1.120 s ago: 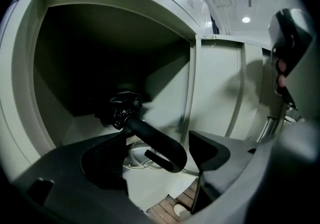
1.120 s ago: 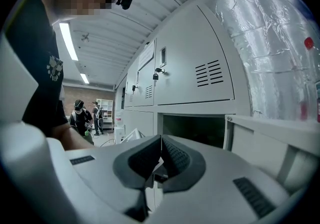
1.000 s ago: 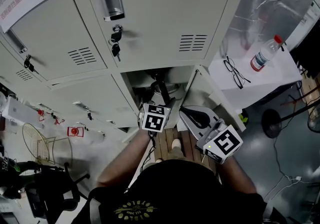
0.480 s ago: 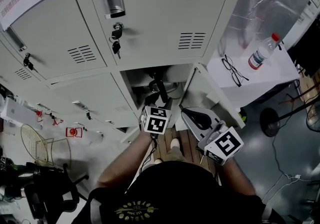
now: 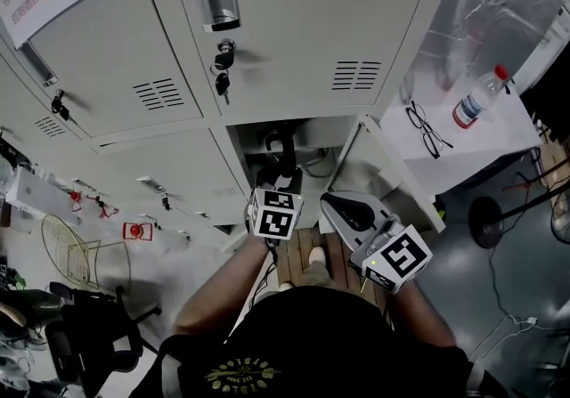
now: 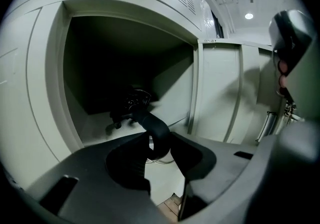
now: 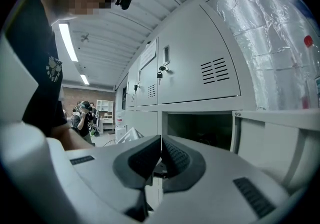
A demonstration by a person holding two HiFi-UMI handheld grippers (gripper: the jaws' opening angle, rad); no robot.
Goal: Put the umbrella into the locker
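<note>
The black umbrella lies inside the open locker compartment, its handle sticking out towards me. My left gripper reaches into the opening. Its jaws have just been closing, and the pads now meet the sides of the handle end at the tips. The rest of the umbrella is a dark shape on the compartment floor. My right gripper hangs to the right, beside the open locker door. It is shut with nothing between its pads.
The open door stands to the right of the compartment. Keys hang from the locker above. A water bottle and glasses lie on a white table at right. A wire basket and a chair stand at left.
The left gripper has pulled back slightly at the compartment's mouth, its marker cube now a little lower in the head view. The right gripper has not moved.
</note>
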